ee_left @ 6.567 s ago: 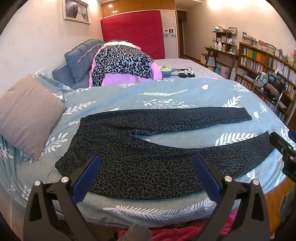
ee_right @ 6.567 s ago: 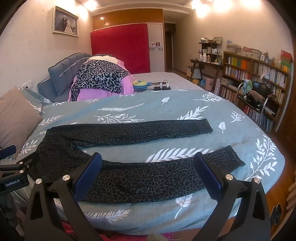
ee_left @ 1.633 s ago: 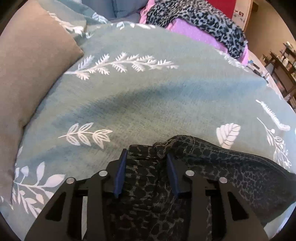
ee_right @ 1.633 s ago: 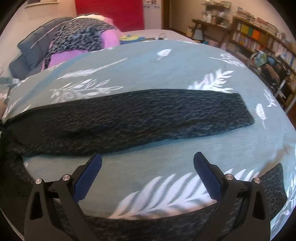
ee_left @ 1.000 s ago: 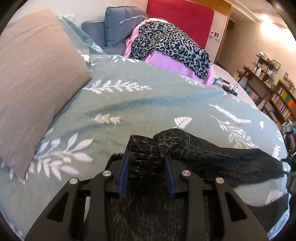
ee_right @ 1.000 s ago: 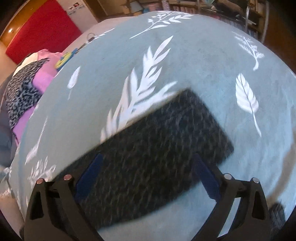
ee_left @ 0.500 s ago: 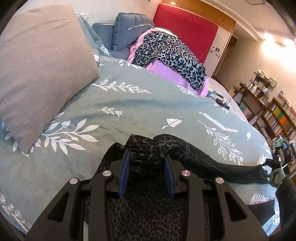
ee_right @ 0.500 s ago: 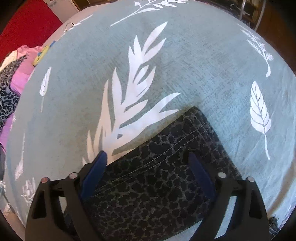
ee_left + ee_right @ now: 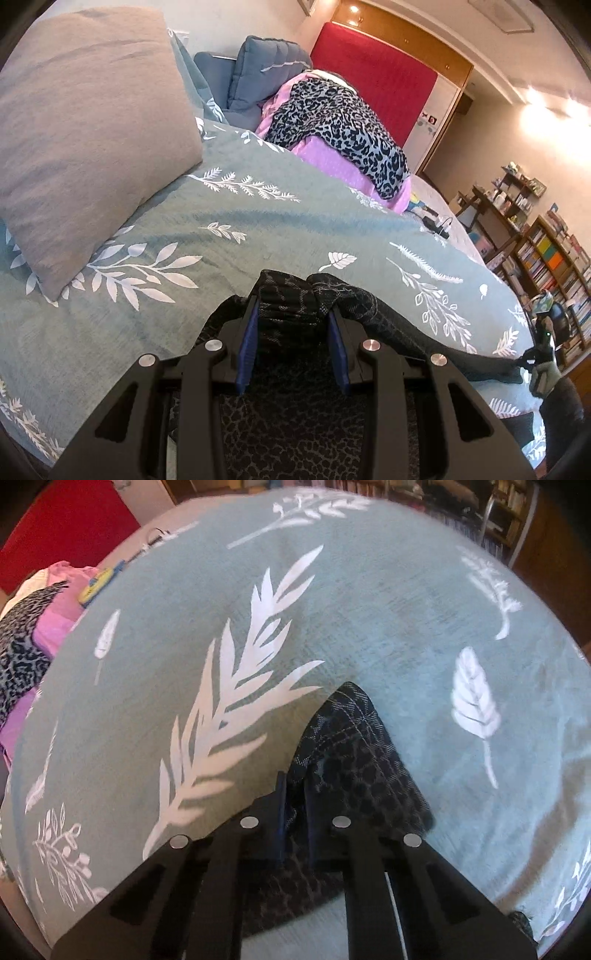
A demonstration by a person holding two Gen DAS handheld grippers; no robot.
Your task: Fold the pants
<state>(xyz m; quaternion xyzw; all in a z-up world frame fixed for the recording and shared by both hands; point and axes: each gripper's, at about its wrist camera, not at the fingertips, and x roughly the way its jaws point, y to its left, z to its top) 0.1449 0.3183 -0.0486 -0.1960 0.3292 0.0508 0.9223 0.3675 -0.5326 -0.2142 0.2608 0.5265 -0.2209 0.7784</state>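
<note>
The dark leopard-print fabric pants [image 9: 373,306] lie on the bed's teal duvet with white leaf print [image 9: 258,221]. The left hand-held gripper [image 9: 291,334] is clamped on a bunched fold at the waist end, lifting it near a grey-brown pillow [image 9: 85,122]. The right hand-held gripper [image 9: 294,812] has its blue-padded fingers [image 9: 281,805] nearly together, pinching the hem of one leg [image 9: 351,746] off the duvet.

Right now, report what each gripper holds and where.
Left gripper pinches the pants at the bunched waist end; right gripper grips a leg hem.
</note>
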